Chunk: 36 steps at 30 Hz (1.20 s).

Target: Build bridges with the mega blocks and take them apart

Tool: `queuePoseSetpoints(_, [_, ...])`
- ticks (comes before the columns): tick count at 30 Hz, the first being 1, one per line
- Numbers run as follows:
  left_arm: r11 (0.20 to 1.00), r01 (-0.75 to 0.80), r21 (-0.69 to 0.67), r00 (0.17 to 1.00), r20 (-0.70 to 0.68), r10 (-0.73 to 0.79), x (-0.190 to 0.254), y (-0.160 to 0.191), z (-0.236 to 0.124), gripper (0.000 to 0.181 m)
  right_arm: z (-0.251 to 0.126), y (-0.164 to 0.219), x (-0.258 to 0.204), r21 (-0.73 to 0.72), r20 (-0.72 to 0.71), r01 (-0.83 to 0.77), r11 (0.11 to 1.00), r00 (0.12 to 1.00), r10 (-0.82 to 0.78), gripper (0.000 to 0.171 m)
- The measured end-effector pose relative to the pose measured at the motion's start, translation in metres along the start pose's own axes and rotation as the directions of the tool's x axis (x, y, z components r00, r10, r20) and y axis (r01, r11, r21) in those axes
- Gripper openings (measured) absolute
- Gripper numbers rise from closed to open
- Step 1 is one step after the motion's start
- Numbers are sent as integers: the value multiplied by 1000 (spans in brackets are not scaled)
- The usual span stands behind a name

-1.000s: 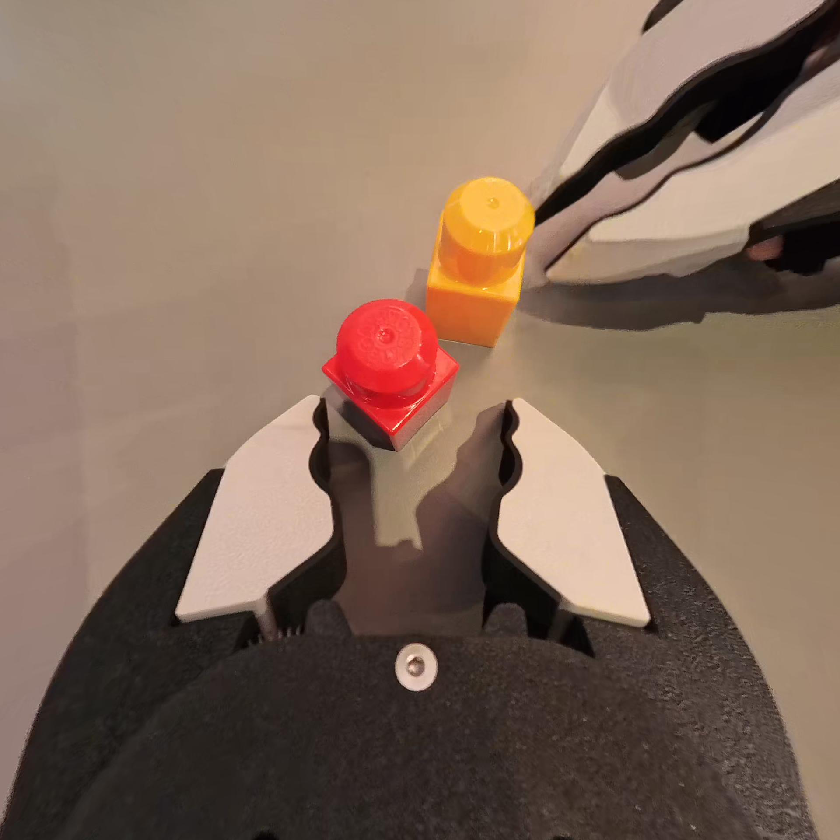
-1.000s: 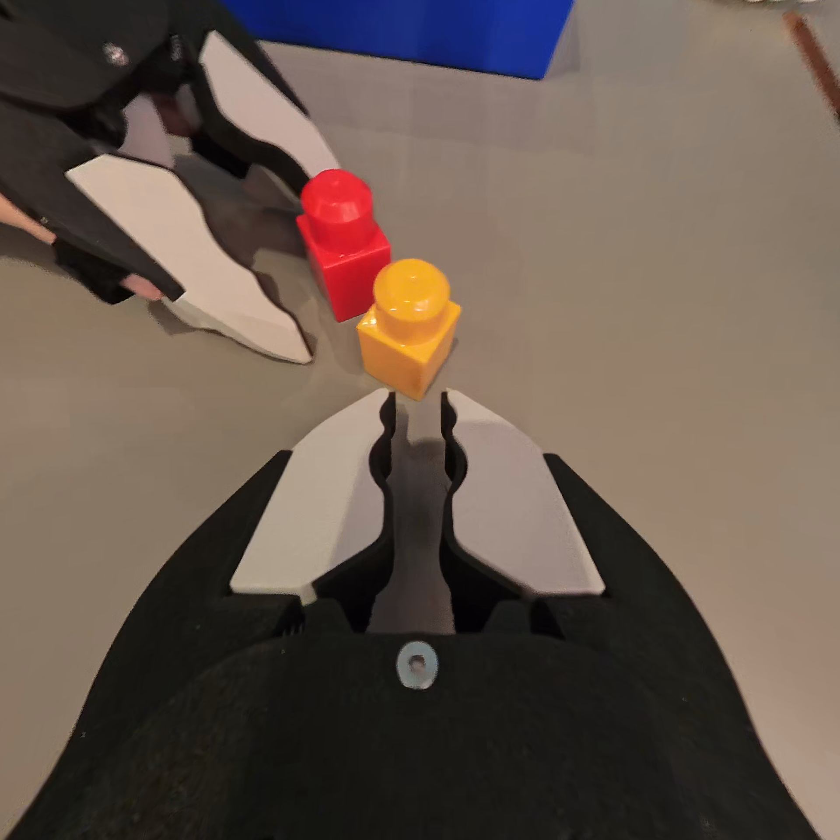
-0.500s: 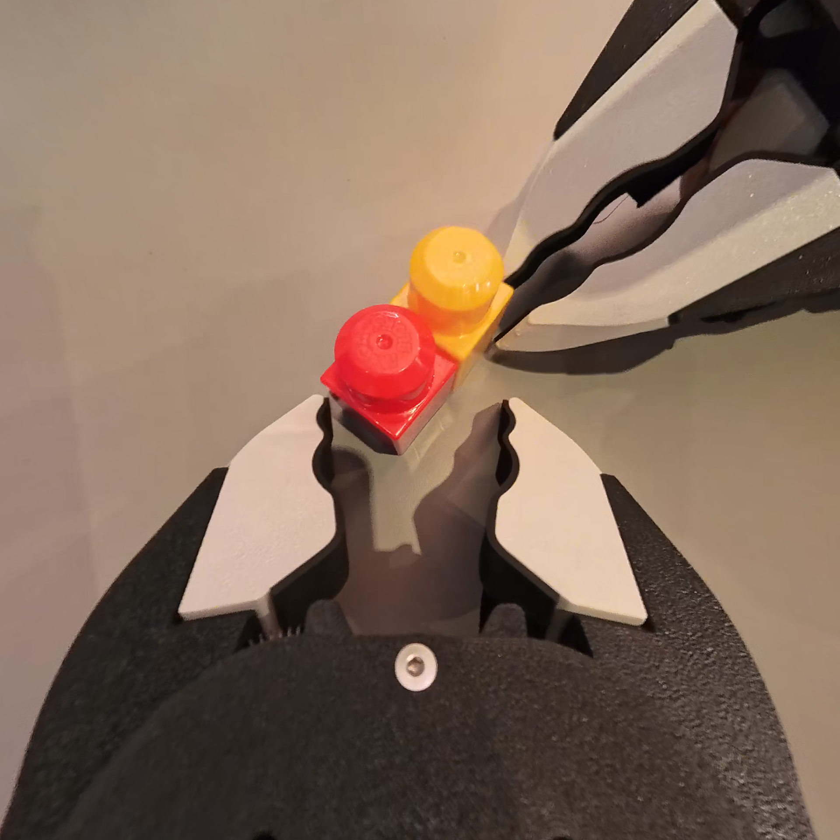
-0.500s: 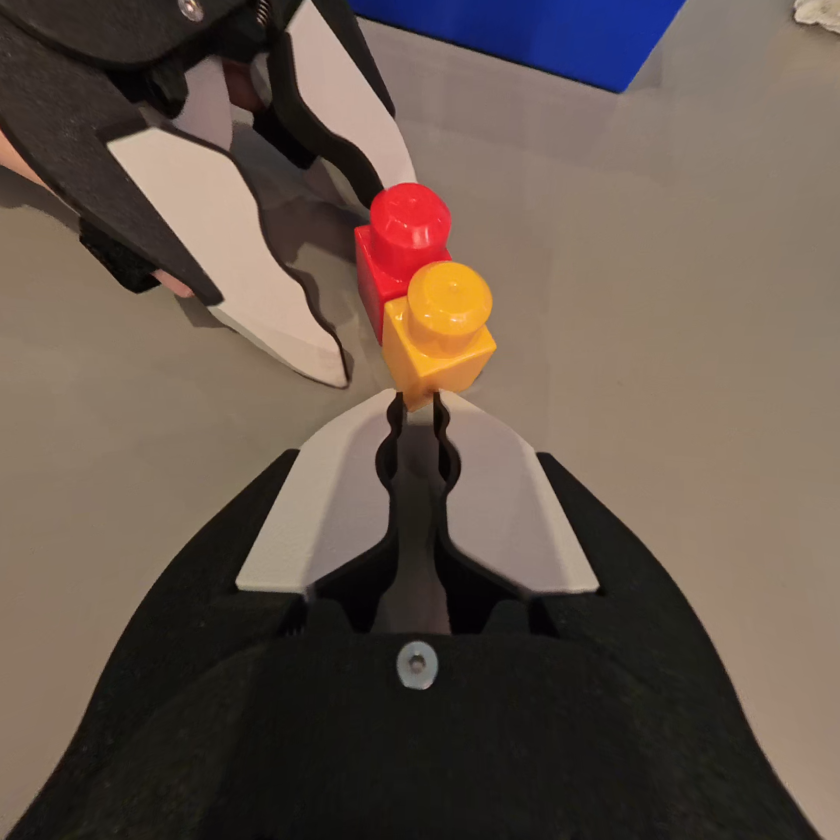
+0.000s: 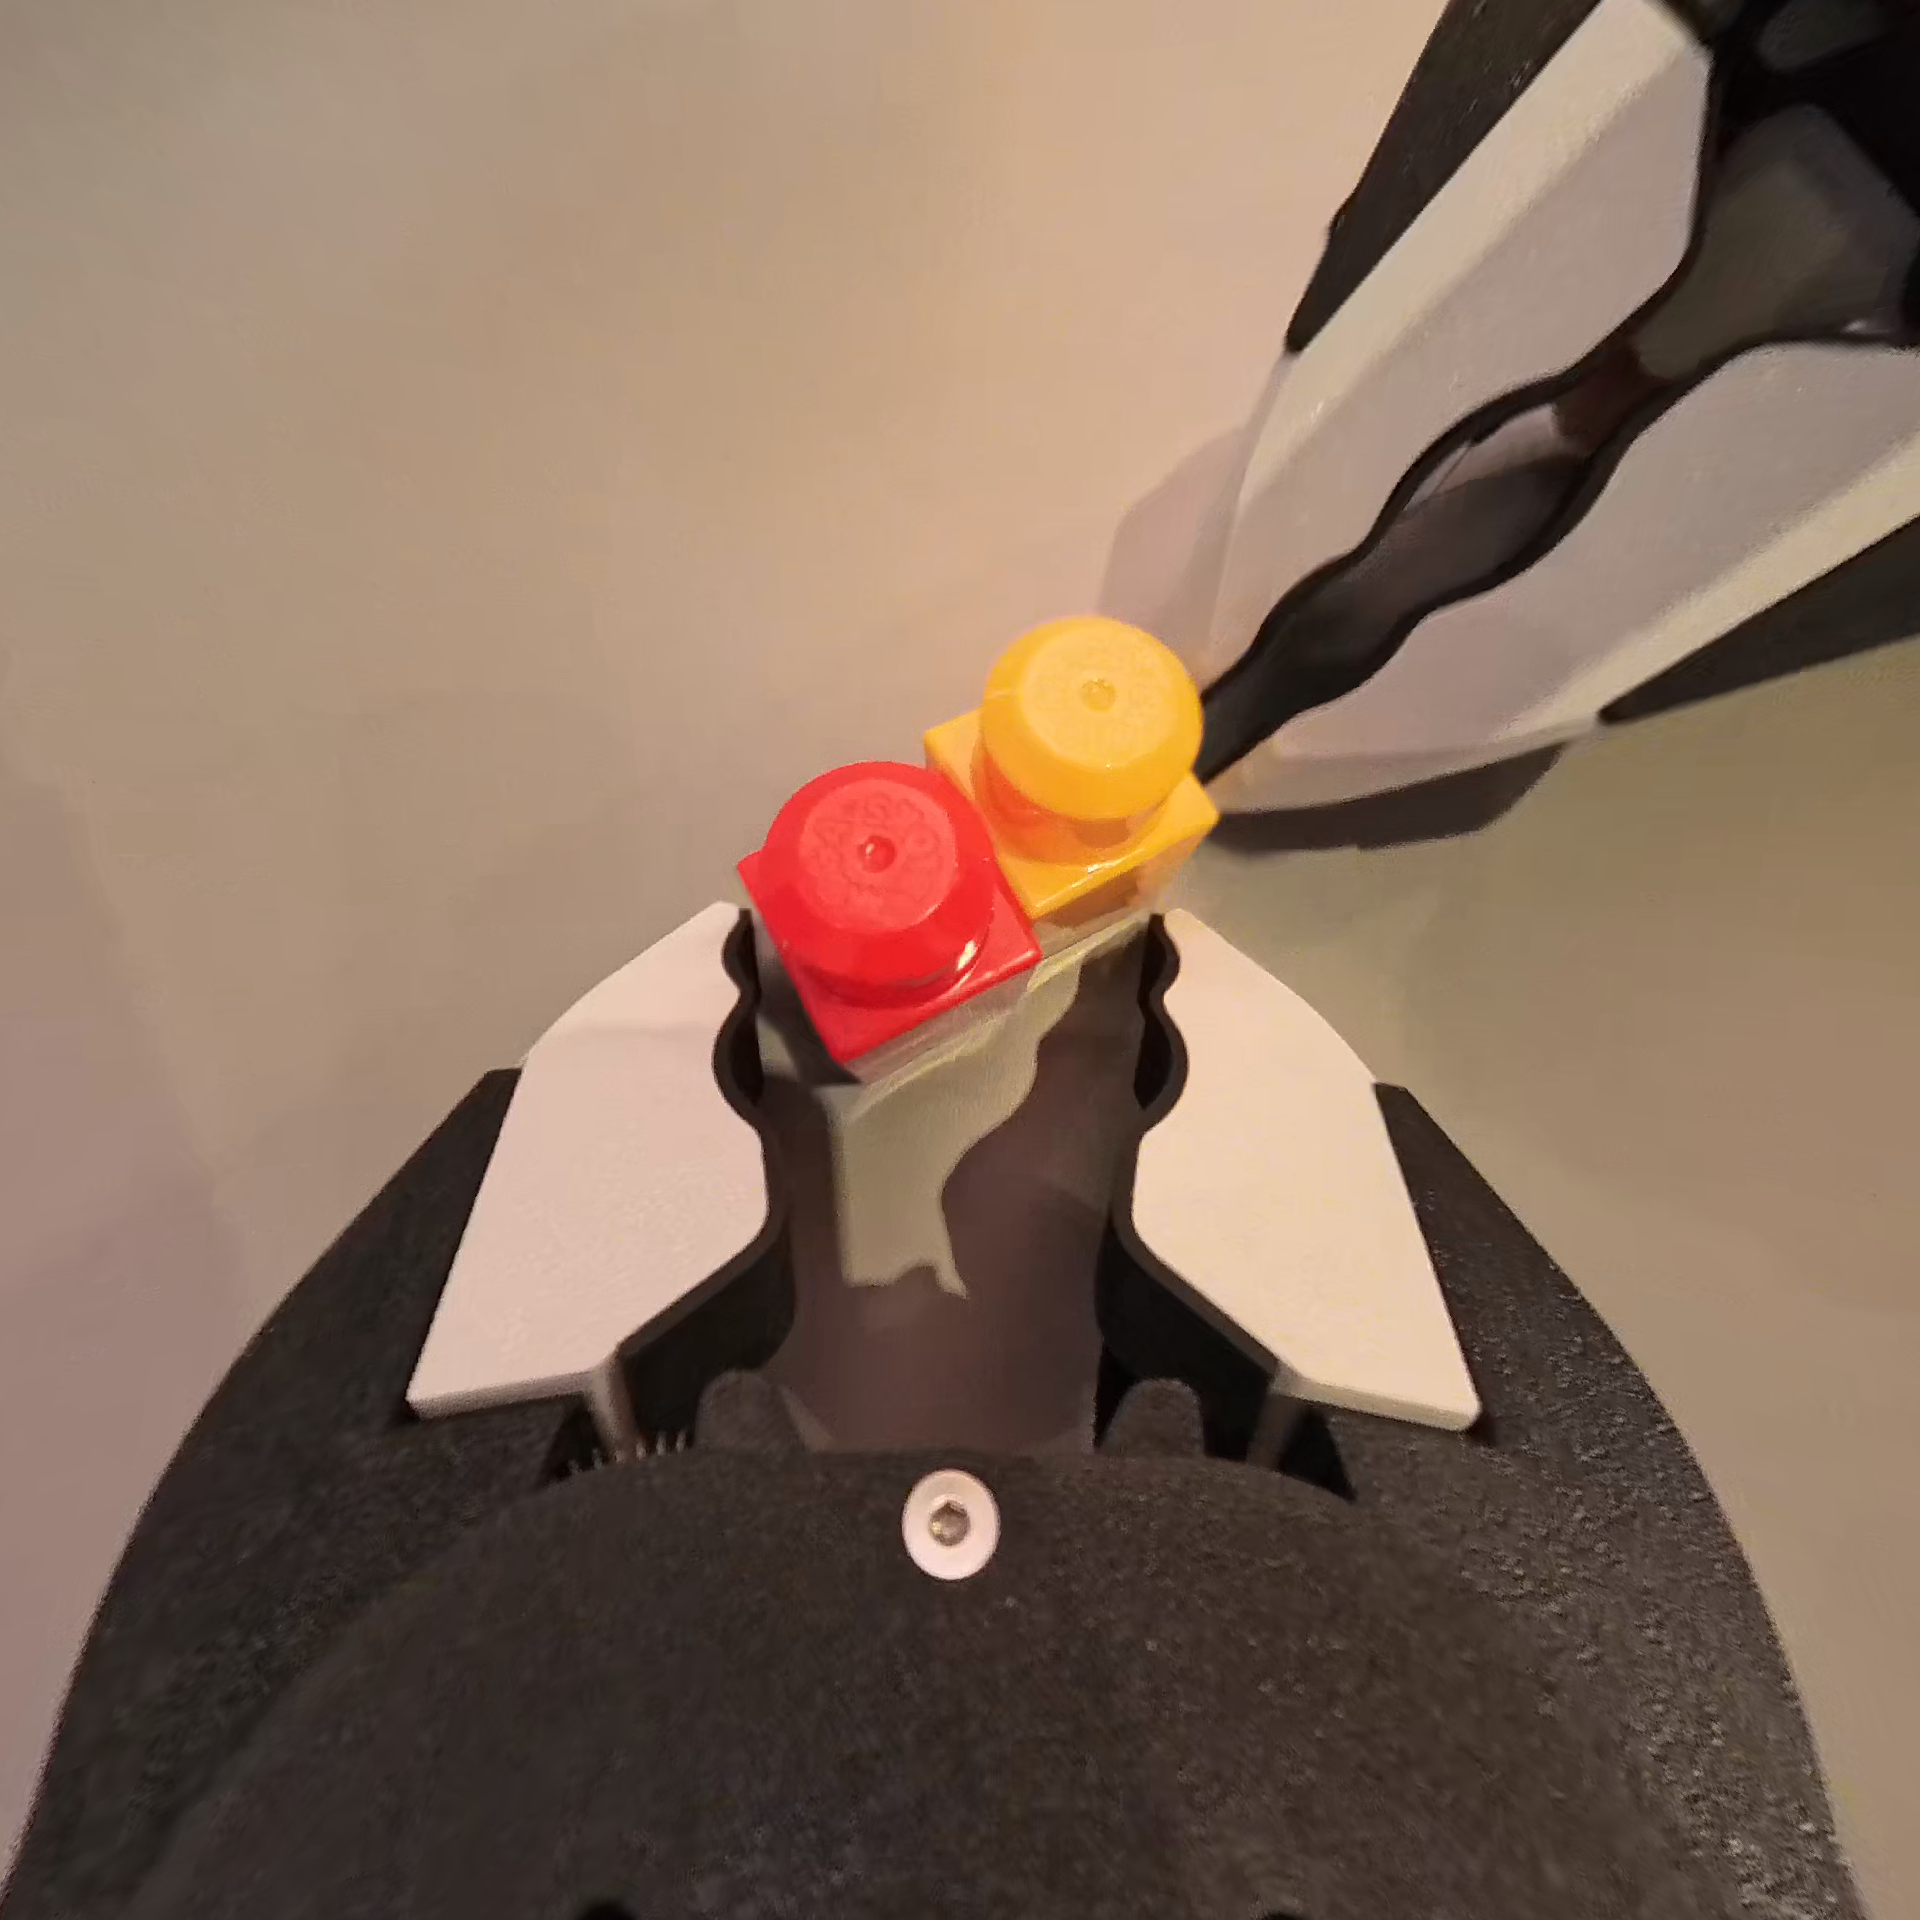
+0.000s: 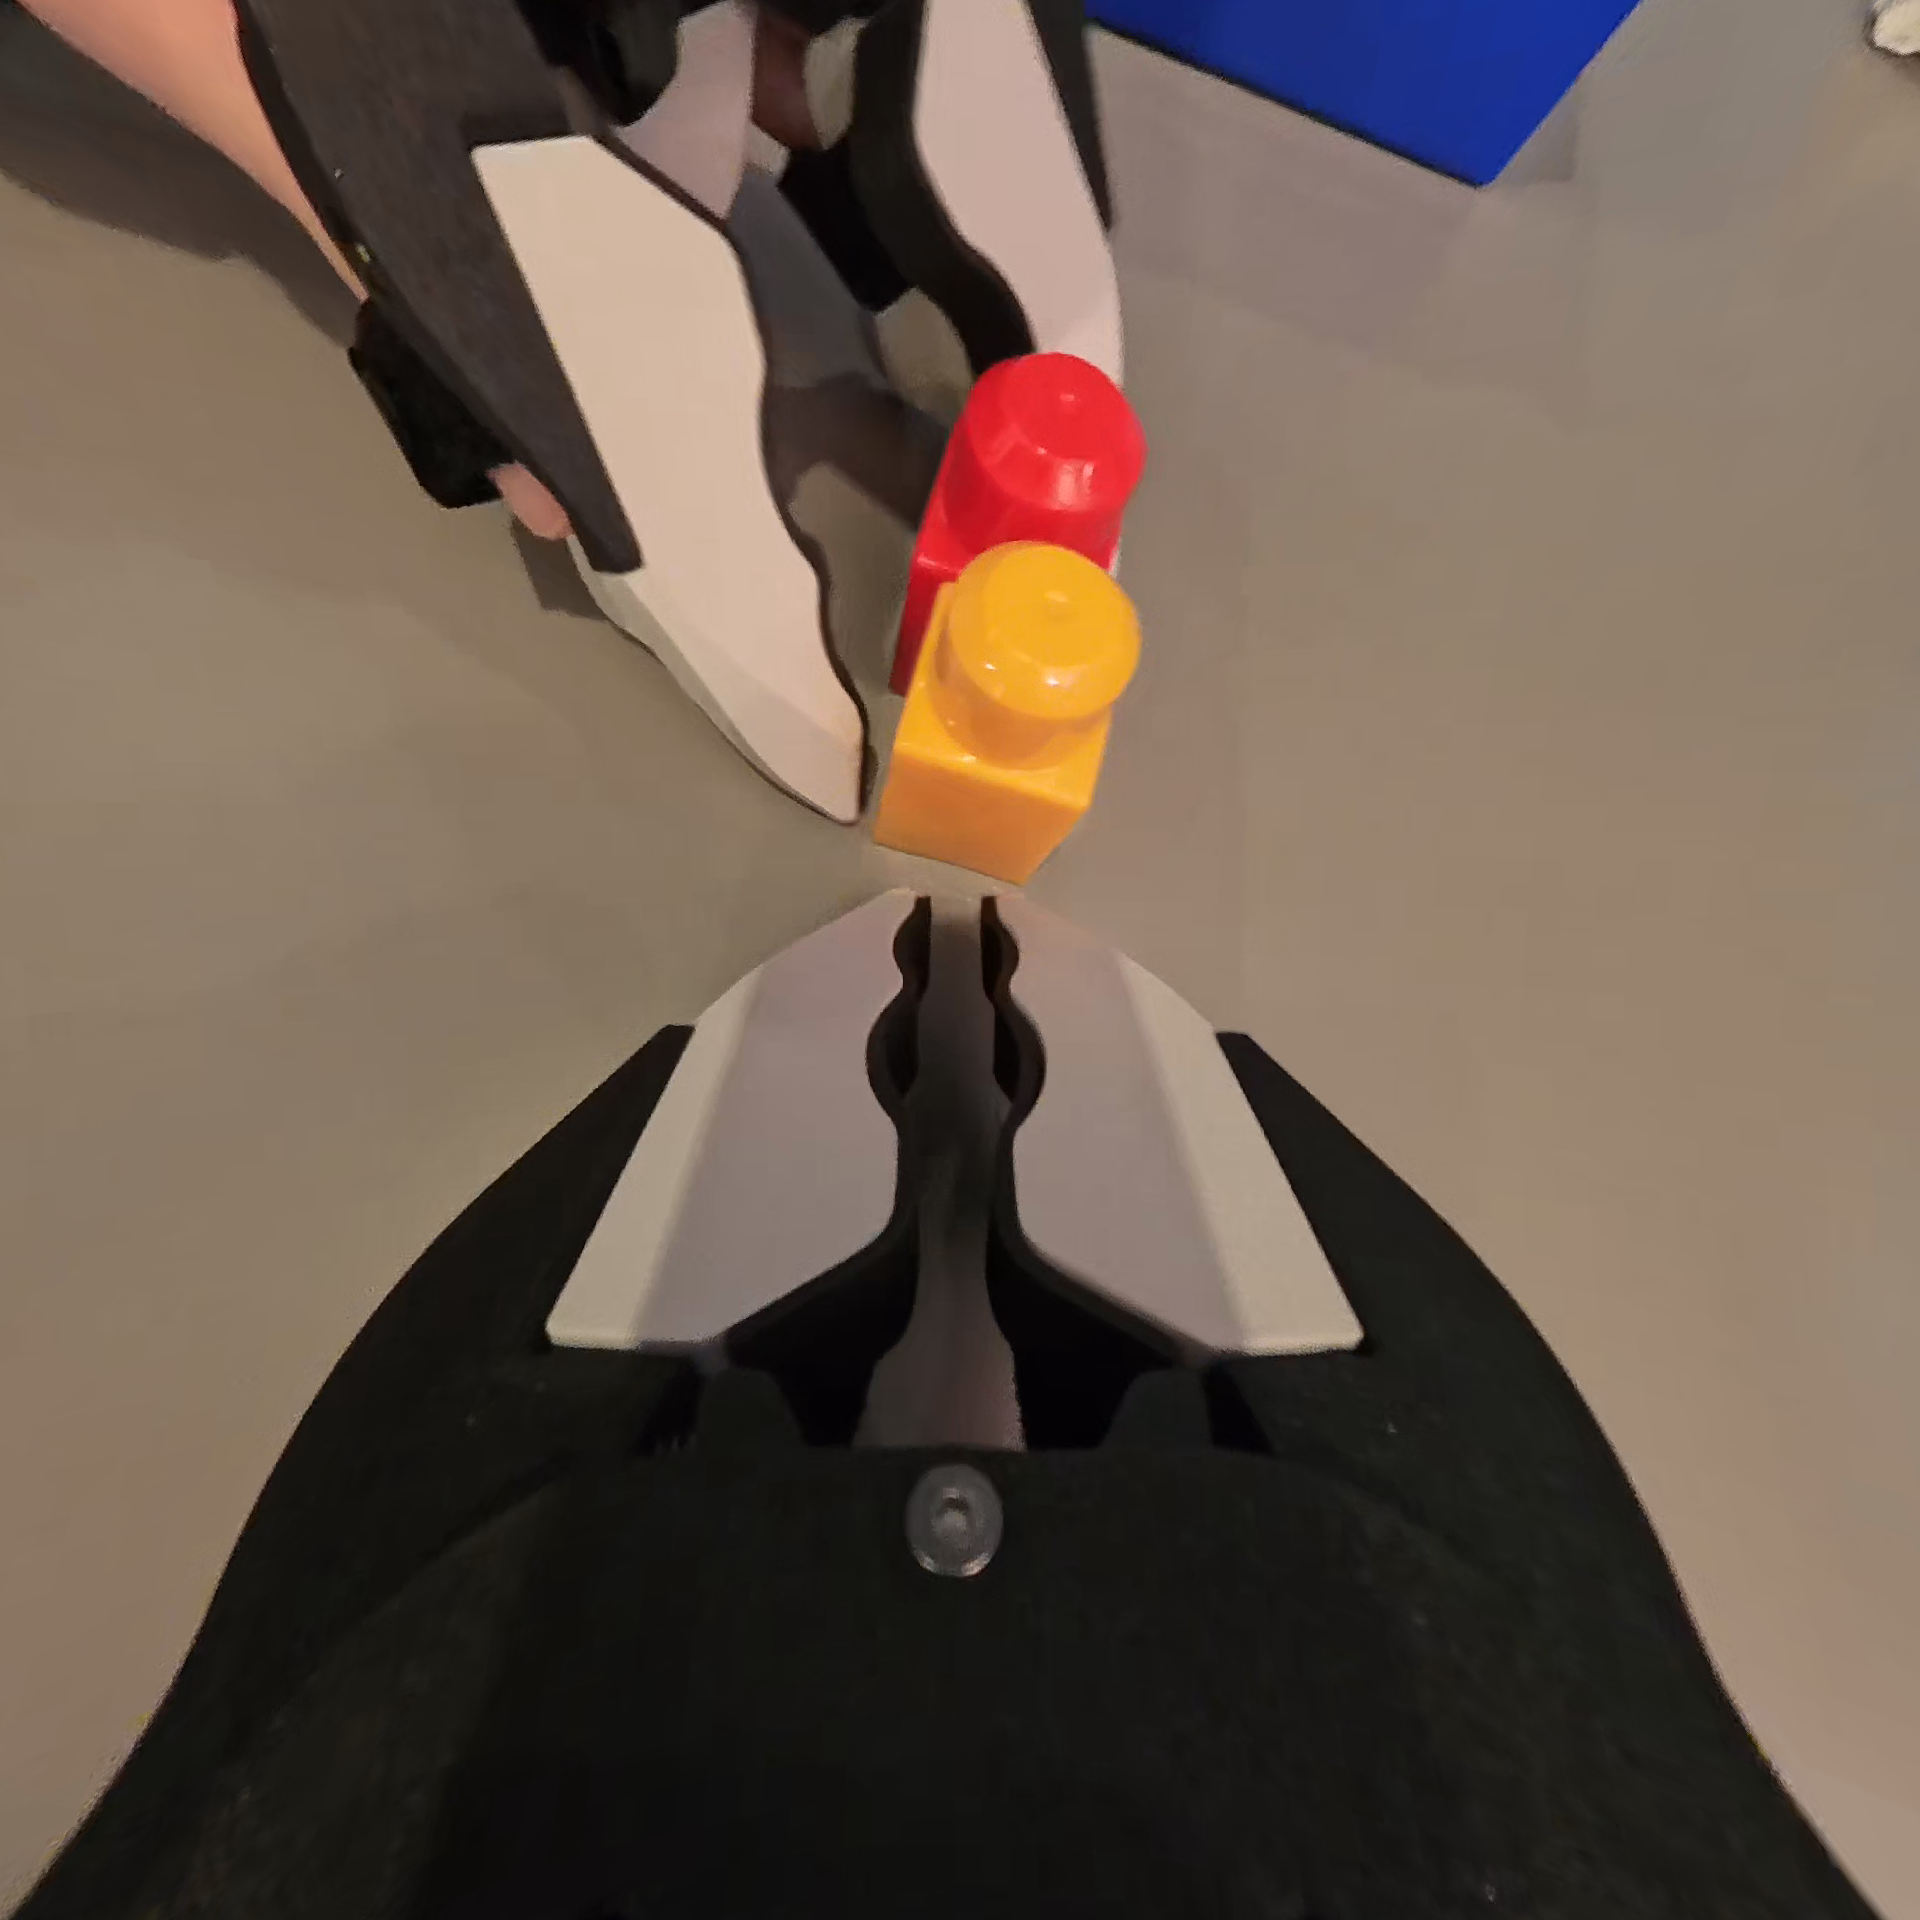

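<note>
Now touching, red block [image 5: 883, 914] and yellow block [image 5: 1081, 769] are sitting between released left tool [image 5: 940, 925] and nearly clenched, empty right tool [image 6: 948, 902].

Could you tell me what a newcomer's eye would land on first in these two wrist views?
Probably the two bright single-stud blocks on the plain grey table: a red block and a yellow block pressed side by side. The left gripper, jaws open, reaches around the red one, while the right gripper, nearly shut, noses up to the yellow one from the opposite side. A blue box sits at the far edge.
</note>
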State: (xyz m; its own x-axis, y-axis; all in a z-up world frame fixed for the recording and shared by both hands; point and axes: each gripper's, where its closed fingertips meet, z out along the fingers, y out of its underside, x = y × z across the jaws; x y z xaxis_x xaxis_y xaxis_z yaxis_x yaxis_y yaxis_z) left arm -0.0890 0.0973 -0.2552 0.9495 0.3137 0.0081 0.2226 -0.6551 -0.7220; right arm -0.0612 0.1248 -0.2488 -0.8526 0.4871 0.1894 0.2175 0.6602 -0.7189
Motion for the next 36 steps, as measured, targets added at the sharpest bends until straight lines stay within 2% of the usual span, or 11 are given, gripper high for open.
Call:
queuePoseSetpoints(5, [993,114,13,992,48,-114,6,5,-6,85,-4,-3,26,32,-107,-10,999,994,13,10])
queuePoseSetpoints(12, [960,277,31,913,301,-274,5,9,-6,97,11,-6,21,34,-61,4,999,998,-2,8])
queuePoseSetpoints(21, [955,295,35,903,315,-291,3,6,-2,102,12,-5,22,13,-49,42,999,998,-41,9])
queuePoseSetpoints(26, [948,315,45,887,341,-311,-1,6,-2,102,15,-11,38,47,-62,-8,999,998,11,9])
queuePoseSetpoints(36, [943,331,44,878,351,-325,-2,4,2,108,12,-7,41,64,-59,-44,997,997,48,9])
